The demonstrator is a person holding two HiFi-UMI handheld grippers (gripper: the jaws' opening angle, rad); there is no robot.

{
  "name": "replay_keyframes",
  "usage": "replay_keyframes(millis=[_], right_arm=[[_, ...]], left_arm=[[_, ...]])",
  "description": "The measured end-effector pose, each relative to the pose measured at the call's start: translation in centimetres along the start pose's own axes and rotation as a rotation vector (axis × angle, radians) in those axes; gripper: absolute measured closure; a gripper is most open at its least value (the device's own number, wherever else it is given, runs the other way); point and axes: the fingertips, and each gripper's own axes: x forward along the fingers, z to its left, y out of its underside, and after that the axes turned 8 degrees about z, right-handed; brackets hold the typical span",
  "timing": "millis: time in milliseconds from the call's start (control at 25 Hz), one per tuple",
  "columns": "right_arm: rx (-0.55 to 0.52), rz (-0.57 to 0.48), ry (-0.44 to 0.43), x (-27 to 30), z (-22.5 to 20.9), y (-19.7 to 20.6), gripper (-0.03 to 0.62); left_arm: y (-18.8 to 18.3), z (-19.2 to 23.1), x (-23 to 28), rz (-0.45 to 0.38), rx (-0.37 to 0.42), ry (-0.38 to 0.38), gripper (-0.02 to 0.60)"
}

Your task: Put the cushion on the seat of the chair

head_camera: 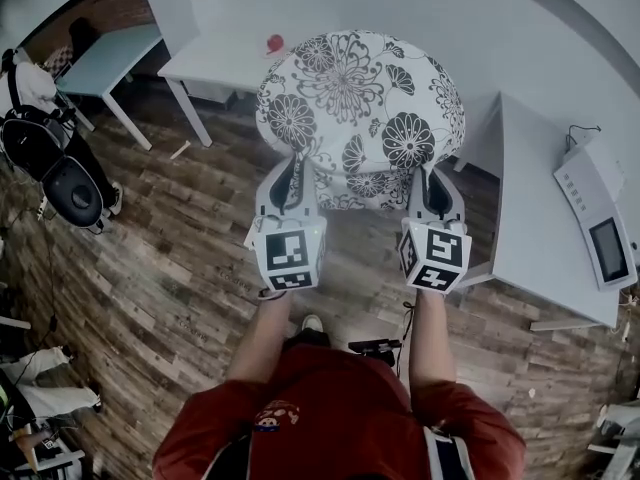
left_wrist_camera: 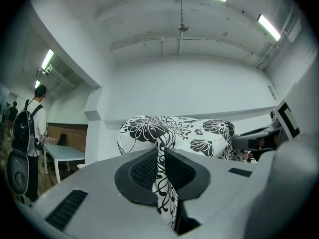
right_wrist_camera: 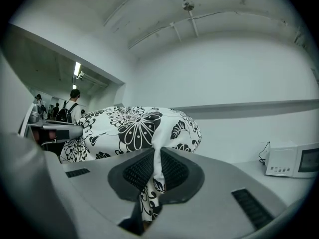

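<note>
Cushion: black-and-white flowered, held up in front of me by both claws, over the wood floor.
Left claw: mine, clamped on a fold at the cushion's near left edge.
Right claw: mine, clamped on a fold at its near right edge.
Right counter: white, carries a white device.
Far counter: white, small red thing on it.
</note>
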Motion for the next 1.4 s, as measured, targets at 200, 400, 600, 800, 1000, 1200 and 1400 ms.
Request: replay_keyframes(millis=[200,400,600,800,1000,1200,1400], right_arm=[[-0.003,-0.02,0.02,-0.2,0.1,0.1,0.546],[0.0,-0.033,0.048,0.1,0.2,0.4,0.546],[-0.009,-0.054,0.076,0.2,0.3,0.5,0.546],[-0.018,-0.063,0.112,-0.1,0.6,0.7,0.546],[-0.012,-0.057,0.102,-0.2,0.8,0.5,0.546],[-0.038,-0.102,0.121,0.4,0.6,1.0,0.546],[-0.063,-0.169,0.12,1.1,0.4,1.6,0.546]], left_arm=[[0.1,0.2,0.1,-0.023,-0.001,0.017,0.537],[0.4,0.3,0.6,-0.041,-0.001,0.043,0.537],[0.8,0.6,1.0,-0.068,-0.004,0.068,0.537],[1.1,0.6,1.1,-0.085,-0.009,0.107,0.537],[0.5,0.8,0.8,-0.076,0.005,0.105,0.537],[1.4,0.7,1.5,-0.13,0.003,0.115,0.537],[2.4,0.7,2.1,-0.195,0.0,0.099,0.537]])
